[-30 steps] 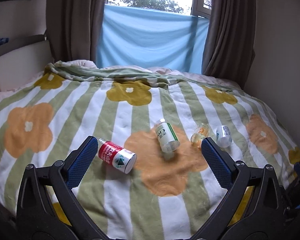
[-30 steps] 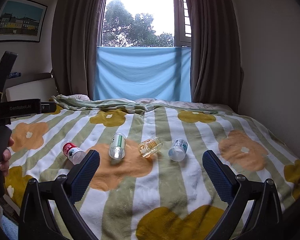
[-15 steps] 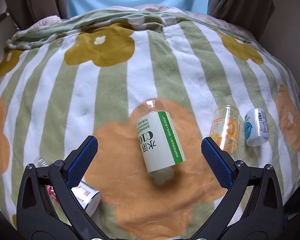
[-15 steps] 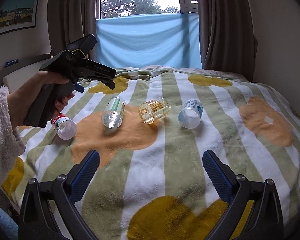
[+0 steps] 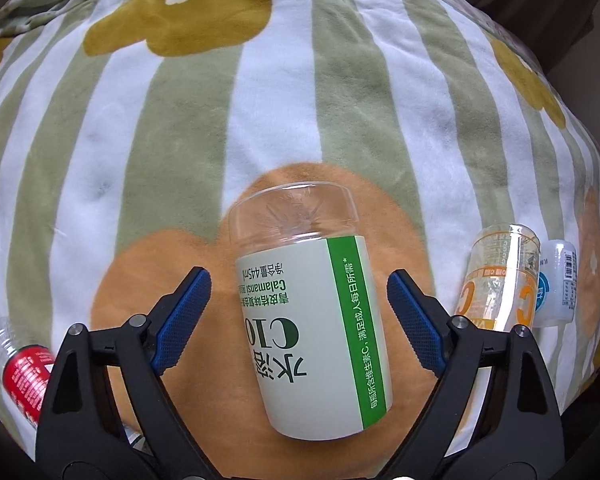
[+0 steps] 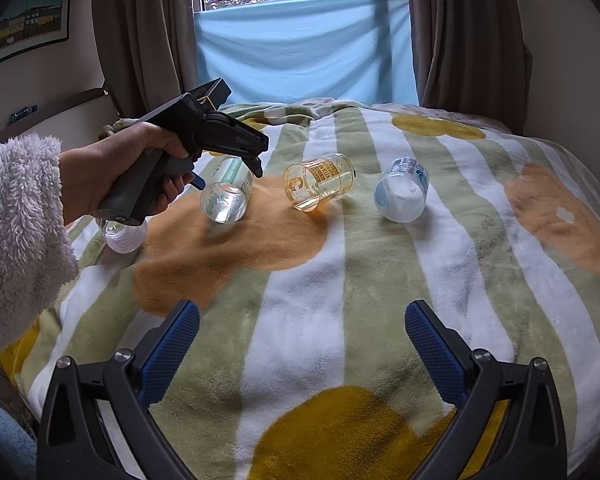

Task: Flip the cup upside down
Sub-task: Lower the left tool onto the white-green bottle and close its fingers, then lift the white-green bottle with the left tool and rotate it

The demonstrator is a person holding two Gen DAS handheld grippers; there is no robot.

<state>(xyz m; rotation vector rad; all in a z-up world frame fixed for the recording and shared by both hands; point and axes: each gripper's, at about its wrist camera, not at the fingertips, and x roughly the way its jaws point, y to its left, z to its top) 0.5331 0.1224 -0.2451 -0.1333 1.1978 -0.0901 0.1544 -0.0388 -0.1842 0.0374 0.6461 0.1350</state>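
The left gripper [image 5: 299, 304] straddles the green-labelled cup [image 5: 312, 316], which lies on its side on the striped blanket [image 5: 276, 112]; its jaws stand wide, pads clear of it. The right gripper [image 6: 302, 344] hovers wide open, holding nothing.

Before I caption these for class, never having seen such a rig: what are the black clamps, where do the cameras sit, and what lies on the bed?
They are hand-held grippers, each with a camera looking along its blue-padded fingers. The left gripper is open astride the clear green-labelled cup lying on its side, pads apart from it. The other view shows the person's left hand aiming it, while the right gripper is open over the striped flowered blanket, holding nothing. An orange-printed clear cup, a white blue-printed cup and a red-labelled cup also lie sideways.
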